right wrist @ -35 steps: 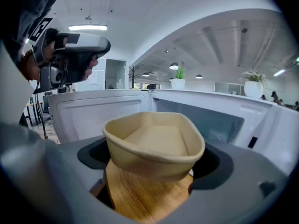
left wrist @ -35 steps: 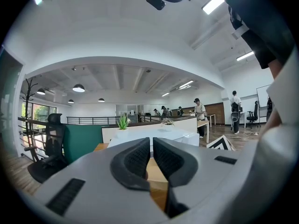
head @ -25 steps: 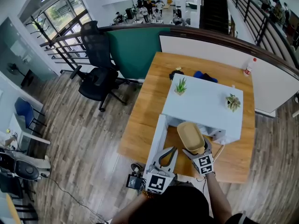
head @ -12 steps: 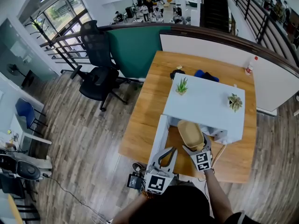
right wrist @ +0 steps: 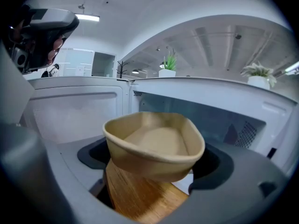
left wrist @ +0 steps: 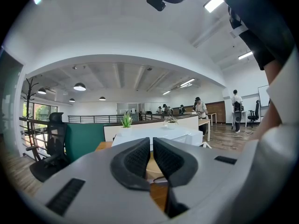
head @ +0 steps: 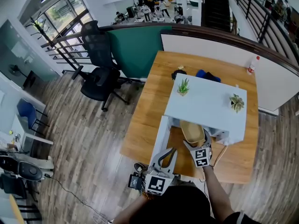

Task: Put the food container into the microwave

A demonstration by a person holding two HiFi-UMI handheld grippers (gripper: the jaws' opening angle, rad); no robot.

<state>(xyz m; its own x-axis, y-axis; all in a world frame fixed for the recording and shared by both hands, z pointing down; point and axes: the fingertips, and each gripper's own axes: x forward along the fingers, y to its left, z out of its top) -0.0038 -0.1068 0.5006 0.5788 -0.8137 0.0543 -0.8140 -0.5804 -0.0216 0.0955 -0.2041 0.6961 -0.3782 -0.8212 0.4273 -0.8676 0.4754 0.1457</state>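
Presently: one tan oval fibre food container (right wrist: 154,143), clamped at its near end between the jaws of the right gripper (right wrist: 154,168), open side up and clear of the wooden table (head: 145,111). In the head view the container (head: 192,130) sits at the mouth of the white box-shaped microwave (head: 205,101), its far end just under the front edge of the top. White microwave door (head: 158,136), swung open toward the near left. The right gripper (head: 195,144) reaches in from the near side. Left gripper (head: 164,158), near and left of the door, empty; its view shows the jaws (left wrist: 152,155) drawn together to a thin slit. Two small potted plants (head: 183,86) (head: 236,102) on the microwave top. One black office chair (head: 98,73), far left on the floor
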